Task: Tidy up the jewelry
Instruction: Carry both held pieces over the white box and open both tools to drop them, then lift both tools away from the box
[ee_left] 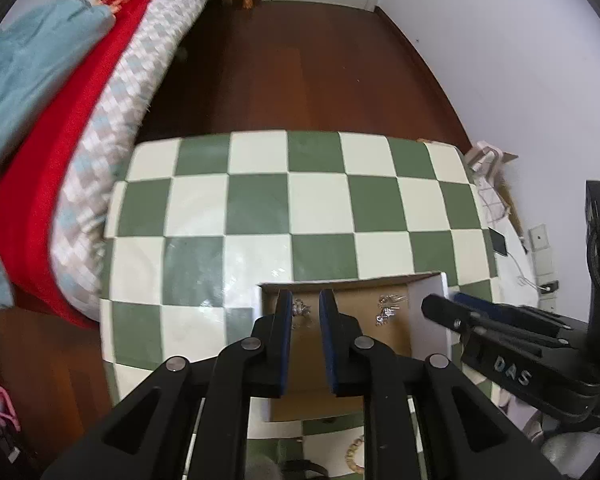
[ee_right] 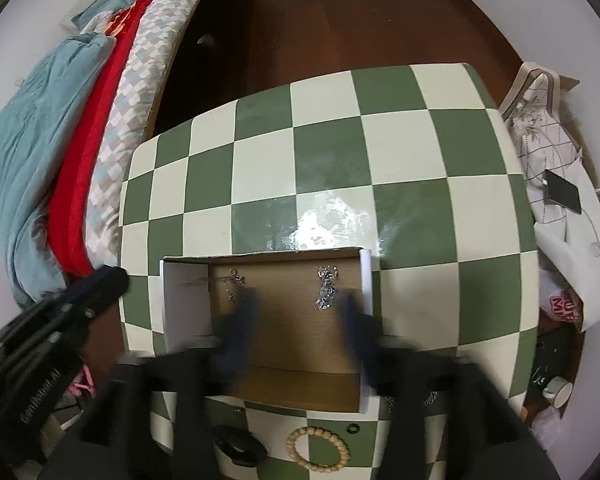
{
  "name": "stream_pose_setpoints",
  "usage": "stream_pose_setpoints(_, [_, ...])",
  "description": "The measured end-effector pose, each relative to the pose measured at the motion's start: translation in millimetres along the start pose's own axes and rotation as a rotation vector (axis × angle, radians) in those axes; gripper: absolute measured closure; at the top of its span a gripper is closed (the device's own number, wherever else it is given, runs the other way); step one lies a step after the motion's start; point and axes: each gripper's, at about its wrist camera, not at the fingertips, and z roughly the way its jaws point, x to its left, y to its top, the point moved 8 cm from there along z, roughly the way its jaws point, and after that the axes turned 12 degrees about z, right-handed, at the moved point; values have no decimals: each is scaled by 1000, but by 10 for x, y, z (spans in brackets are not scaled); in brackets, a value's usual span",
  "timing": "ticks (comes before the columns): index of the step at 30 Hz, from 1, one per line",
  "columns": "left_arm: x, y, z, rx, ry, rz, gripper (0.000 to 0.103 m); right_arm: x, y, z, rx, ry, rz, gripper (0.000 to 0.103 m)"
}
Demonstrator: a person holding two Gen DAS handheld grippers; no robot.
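An open cardboard box with white side walls sits at the near side of the green-and-white checkered table. Inside lie a thin silver chain on the left and a silver jewelry cluster on the right. My right gripper hovers over the box, open wide and motion-blurred, empty. My left gripper is open above the box, with the silver chain beyond its tips. A beaded bracelet, a black band and a small ring rest in front of the box.
A bed with red and teal blankets runs along the left of the table. To the right are piled fabrics holding a phone, and a mug sits lower down. Dark wooden floor lies beyond the table.
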Motion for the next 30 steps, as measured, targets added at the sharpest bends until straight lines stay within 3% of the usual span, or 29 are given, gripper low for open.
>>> stream_pose_setpoints(2, [47,20,-58,-13,42,7,47,-19,-25,-48,-14,-18,-5,31])
stream_pose_setpoints(3, [85,25,-88,-21,62,3,14,-41,-42,-73,-23,-38,-10,31])
stream_pose_setpoints(4, [130,23,-126,-35,76,-9,3,-57,-58,-92,-33,-59,-18,27])
stream_pose_setpoints(7, [223,-24,-199,-54,128,-11,3,-129,-183,-126,-78,-167,-68,2])
stream_pose_setpoints(10, [277,-129,-242,-74,184,-3,0,-190,-319,-96,-97,-226,-99,2])
stream_pose_setpoints(16, [317,-403,-272,-111,281,29,0,-252,-614,-38,-132,-260,-119,0])
stream_pose_setpoints(24, [348,-707,-393,-136,313,0,0,-237,-817,-310,-233,-256,-111,0])
stream_pose_setpoints(30, [302,-880,-675,-200,334,-11,0,-223,-1021,-635,-325,-261,-122,0])
